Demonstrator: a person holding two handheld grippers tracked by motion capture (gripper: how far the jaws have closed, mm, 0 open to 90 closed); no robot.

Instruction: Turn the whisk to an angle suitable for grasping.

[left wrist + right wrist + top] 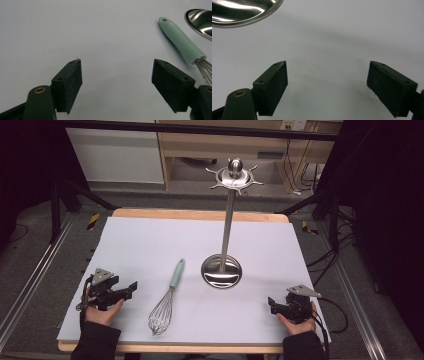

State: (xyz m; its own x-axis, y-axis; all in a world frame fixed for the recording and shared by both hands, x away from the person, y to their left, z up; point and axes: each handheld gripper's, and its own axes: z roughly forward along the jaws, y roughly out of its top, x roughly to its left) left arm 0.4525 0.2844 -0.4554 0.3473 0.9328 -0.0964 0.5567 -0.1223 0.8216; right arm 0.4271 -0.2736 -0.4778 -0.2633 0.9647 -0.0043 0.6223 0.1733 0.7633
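— Two grippers are held low over the table, one near each front corner. How are the jaws set?

— The left gripper (131, 288) is seen with its jaws spread wide, nothing caught between them; bare white table covering (75, 30) is seen in the gap in the left gripper view. The right gripper (271, 304) is likewise released, its jaws parted over bare covering in the right gripper view. Each is gripped from behind by a hand, the left hand (102, 312) and the right hand (295, 324), both close to the front edge.

— What is found nearest the left gripper?

— A whisk (166, 301) is laid flat on the table, just to the right of the left gripper and apart from it. Its wire head is turned toward the front edge, its pale green handle (181, 41) toward the back edge. No contact with either gripper is made.

— And beyond that?

— A steel utensil stand (226, 230) is placed upright near the middle of the table, right of the whisk handle. Its round base (244, 11) is set on the covering, well apart from the right gripper, and a hooked crown is carried at the top of its pole.
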